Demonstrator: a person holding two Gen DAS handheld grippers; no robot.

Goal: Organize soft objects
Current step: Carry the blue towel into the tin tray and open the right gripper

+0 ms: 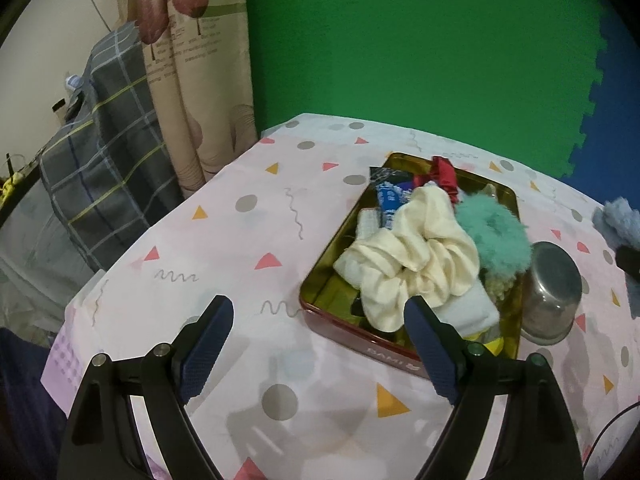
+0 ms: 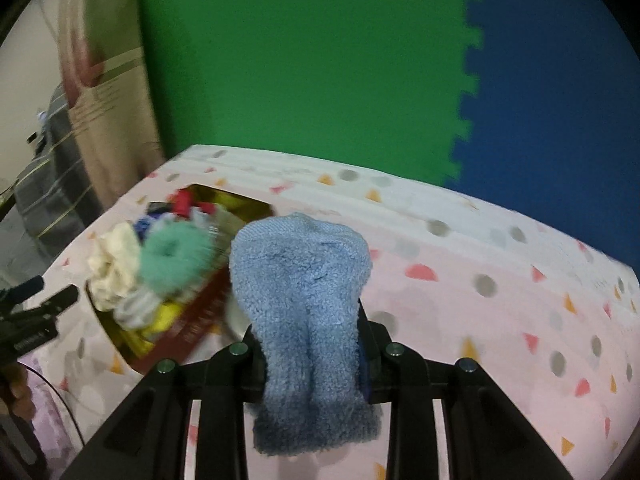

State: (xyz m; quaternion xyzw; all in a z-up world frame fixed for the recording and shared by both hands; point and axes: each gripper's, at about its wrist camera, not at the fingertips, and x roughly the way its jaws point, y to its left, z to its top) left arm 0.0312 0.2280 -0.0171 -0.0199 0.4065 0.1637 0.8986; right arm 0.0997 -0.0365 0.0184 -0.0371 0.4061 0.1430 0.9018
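Observation:
A red tin with a gold inside (image 1: 332,328) sits on the patterned tablecloth, filled with soft items: a cream scrunchie (image 1: 416,264), a fuzzy teal scrunchie (image 1: 496,236), a red ribbon (image 1: 442,174) and small cloths. My left gripper (image 1: 320,320) is open and empty, just before the tin's near left corner. My right gripper (image 2: 308,344) is shut on a fluffy blue sock (image 2: 304,300), held above the table to the right of the tin (image 2: 200,316). The blue sock also shows at the right edge of the left wrist view (image 1: 618,220).
An upturned steel cup (image 1: 552,292) stands against the tin's right side. The table's left edge drops off toward a plaid-covered chair (image 1: 100,168) and a curtain (image 1: 200,80). A green and blue foam wall (image 2: 320,60) stands behind the table.

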